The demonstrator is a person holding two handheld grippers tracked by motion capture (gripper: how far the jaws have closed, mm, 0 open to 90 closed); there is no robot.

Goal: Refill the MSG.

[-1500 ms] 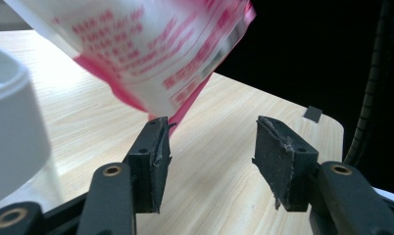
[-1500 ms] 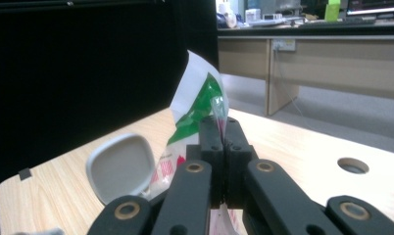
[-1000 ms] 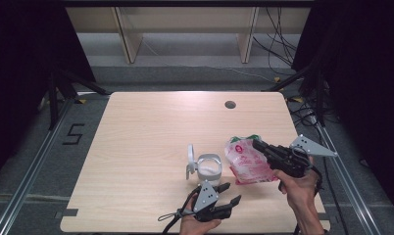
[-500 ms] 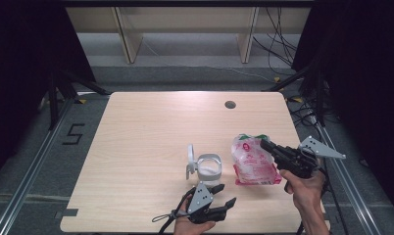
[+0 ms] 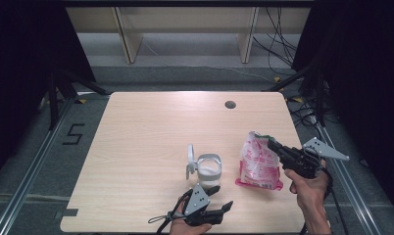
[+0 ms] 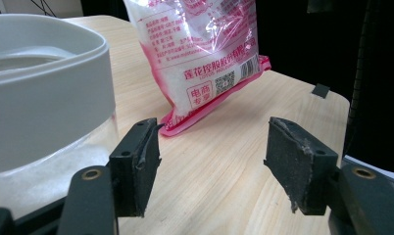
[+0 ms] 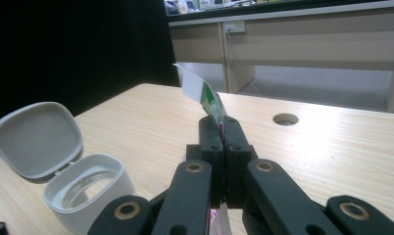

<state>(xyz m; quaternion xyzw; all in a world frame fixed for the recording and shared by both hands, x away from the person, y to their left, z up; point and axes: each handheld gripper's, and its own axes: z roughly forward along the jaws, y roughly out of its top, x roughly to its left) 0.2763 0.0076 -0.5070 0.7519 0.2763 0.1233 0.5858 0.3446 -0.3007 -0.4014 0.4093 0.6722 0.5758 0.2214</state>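
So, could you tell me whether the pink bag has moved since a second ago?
Yes: the pink bag, pinched by the right gripper, has drifted rightward, away from the jar.

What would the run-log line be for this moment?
right gripper: shut on bag's top edge | bag: upright on table | left gripper: open, jaws just opening, nothing between | jar: lid flipped open

Pink bag (image 5: 258,164) beside open jar (image 5: 208,168)

Beside the jar (image 6: 43,112), whose far side the left gripper view's edge cuts off, the pink bag (image 6: 205,54) loses its top there too. In the right gripper view, closed jaws hide most of the bag beyond the jar.
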